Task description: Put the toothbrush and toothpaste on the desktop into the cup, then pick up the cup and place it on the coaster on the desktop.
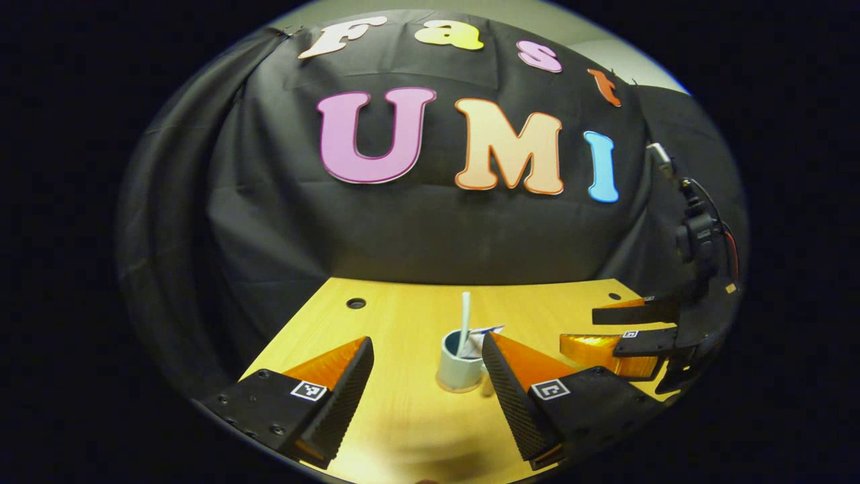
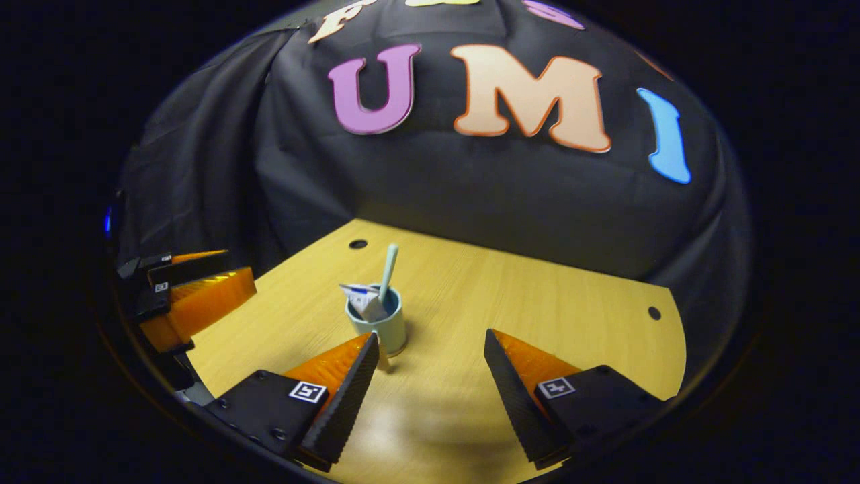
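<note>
The cup [image 1: 461,366] stands upright on the wooden worktop [image 1: 403,323], toward its middle, on a thin round coaster [image 2: 396,351] whose edge shows under the cup's base. Inside the cup, the toothbrush [image 1: 464,317] stands with its handle up, and the toothpaste [image 1: 478,339] tube leans beside it, its end above the rim. In the left gripper view, the left hand-held gripper [image 1: 426,356] is released, its fingers wide apart, with the cup between and beyond the tips. In the right gripper view, the right hand-held gripper [image 2: 430,349] is also spread wide and grasps nothing; the cup is just beyond its left finger. Both worktop far corners have small round holes [image 1: 356,303].
</note>
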`<action>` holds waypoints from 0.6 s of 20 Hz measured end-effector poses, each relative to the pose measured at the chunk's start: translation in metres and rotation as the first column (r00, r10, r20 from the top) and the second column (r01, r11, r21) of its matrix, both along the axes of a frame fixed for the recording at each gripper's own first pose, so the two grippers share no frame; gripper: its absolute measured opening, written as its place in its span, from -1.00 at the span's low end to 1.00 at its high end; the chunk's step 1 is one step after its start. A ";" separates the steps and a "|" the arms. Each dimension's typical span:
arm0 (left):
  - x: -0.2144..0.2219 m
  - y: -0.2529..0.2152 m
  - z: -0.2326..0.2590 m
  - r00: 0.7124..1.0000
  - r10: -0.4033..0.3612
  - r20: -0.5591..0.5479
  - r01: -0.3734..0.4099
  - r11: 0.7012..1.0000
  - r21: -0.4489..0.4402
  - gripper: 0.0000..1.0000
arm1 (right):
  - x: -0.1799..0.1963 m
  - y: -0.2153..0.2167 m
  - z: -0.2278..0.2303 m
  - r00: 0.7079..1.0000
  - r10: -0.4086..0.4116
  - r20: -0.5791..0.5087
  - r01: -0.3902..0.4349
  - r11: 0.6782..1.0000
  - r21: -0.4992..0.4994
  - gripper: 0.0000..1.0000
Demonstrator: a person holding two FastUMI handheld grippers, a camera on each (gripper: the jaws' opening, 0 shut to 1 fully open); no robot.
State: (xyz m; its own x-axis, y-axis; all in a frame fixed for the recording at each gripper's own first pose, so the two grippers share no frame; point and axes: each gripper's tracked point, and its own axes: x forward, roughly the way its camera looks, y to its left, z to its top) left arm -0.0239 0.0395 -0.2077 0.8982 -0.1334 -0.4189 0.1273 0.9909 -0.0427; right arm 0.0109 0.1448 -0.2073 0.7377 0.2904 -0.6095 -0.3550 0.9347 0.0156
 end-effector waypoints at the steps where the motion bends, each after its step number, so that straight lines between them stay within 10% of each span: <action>1: 0.003 -0.012 0.008 1.000 -0.012 0.020 0.012 1.000 -0.008 0.87 | 0.001 -0.014 0.022 0.998 -0.033 0.046 0.032 0.999 0.031 0.95; 12: 0.017 -0.118 0.076 0.969 -0.178 0.172 0.183 0.983 -0.013 0.87 | -0.017 -0.130 0.125 0.906 -0.316 0.282 0.269 0.944 0.194 0.90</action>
State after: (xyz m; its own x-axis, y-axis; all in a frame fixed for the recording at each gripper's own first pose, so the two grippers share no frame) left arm -0.0072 -0.0784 -0.1315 0.9157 -0.3095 -0.2565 0.3118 0.9496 -0.0326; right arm -0.0065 0.0148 -0.0819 0.9458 0.1018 -0.3085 -0.0756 0.9926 0.0955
